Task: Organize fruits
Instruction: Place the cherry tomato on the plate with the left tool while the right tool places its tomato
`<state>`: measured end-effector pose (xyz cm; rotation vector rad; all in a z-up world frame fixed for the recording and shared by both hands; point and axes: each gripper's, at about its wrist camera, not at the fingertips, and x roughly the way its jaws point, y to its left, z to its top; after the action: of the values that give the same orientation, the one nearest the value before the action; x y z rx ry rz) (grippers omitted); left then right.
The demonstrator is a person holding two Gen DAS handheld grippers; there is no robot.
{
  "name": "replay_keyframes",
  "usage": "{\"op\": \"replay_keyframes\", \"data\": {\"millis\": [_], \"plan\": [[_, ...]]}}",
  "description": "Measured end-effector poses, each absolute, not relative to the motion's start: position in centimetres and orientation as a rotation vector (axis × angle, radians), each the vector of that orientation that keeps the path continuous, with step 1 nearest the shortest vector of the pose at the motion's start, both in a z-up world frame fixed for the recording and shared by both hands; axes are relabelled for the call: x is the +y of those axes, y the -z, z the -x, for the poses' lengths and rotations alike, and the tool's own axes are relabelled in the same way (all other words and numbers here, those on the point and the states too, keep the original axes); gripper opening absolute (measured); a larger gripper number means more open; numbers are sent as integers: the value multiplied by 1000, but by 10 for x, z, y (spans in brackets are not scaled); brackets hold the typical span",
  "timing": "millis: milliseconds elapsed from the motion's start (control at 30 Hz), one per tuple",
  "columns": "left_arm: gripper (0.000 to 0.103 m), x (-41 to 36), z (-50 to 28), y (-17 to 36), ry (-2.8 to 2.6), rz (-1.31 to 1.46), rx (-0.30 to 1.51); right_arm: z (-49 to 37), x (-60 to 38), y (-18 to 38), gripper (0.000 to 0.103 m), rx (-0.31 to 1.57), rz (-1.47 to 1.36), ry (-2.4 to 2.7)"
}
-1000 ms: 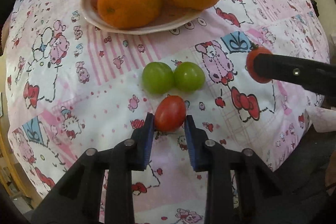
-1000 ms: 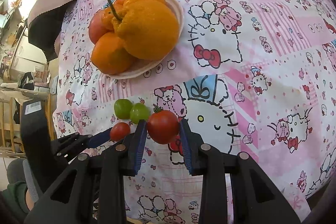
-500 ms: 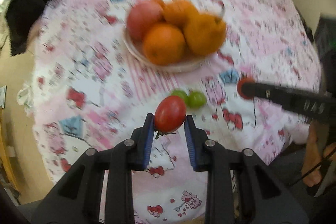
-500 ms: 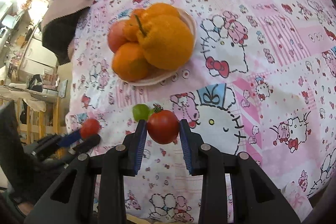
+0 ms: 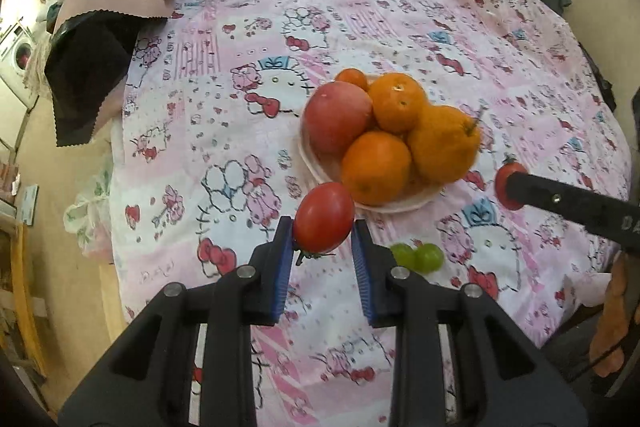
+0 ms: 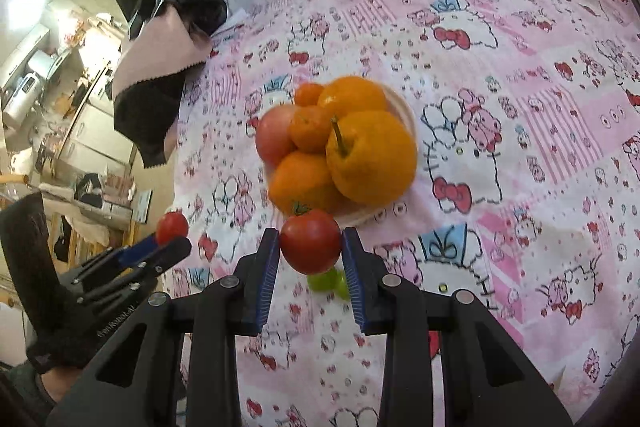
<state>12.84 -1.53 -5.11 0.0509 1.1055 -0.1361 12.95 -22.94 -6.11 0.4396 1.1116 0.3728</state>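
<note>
Each gripper, left [image 5: 323, 241] and right [image 6: 310, 251], has its jaws clamped on 1 tomato; the fruit plate [image 5: 320, 174] lies just ahead.

In the right wrist view the green fruits [image 6: 328, 281] lie partly hidden behind the held tomato [image 6: 311, 241] and a blue pad, so their count is unclear there. The plate [image 6: 406, 115] shows only slivers of rim around the piled oranges [image 6: 370, 157]. In the left wrist view the right gripper [image 5: 505, 187] is cut off at the right edge, hiding most of its tomato [image 5: 505, 170]. Far left, the room is too blurred to read, perhaps a kitchen.
</note>
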Motion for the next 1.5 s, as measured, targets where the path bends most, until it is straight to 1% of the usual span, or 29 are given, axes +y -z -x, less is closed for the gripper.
{"op": "replay_keyframes", "data": {"millis": [267,400,567,667,833,933,1067,1233,1400,1433,1467,1500], "plan": [[25,8,-149,67,83,67,1130,-149,-224,76,34,1129,-444,-345],[25,16,-154,70,54,87,1134,-149,-216,96,34,1208,-434,-346],[25,24,-159,79,57,151,1193,-150,-193,116,34,1276,-363,-365],[25,28,-161,80,54,178,1210,-153,-184,121,34,1271,-336,-361],[25,30,-163,80,79,229,1236,-169,-180,125,34,1198,-320,-263],[25,28,-160,77,93,231,1234,-176,-173,140,34,1239,-280,-221],[25,29,-158,76,101,240,1239,-174,-167,142,34,1218,-225,-207],[25,26,-158,76,108,239,1242,-173,-168,145,34,1206,-261,-200],[25,24,-156,76,103,211,1227,-173,-167,145,38,1211,-271,-210],[25,24,-155,76,100,209,1227,-173,-169,144,52,1214,-280,-219],[25,25,-156,77,100,211,1227,-172,-170,143,70,1216,-287,-223],[25,26,-156,79,99,213,1226,-169,-173,142,75,1219,-301,-218]]}}
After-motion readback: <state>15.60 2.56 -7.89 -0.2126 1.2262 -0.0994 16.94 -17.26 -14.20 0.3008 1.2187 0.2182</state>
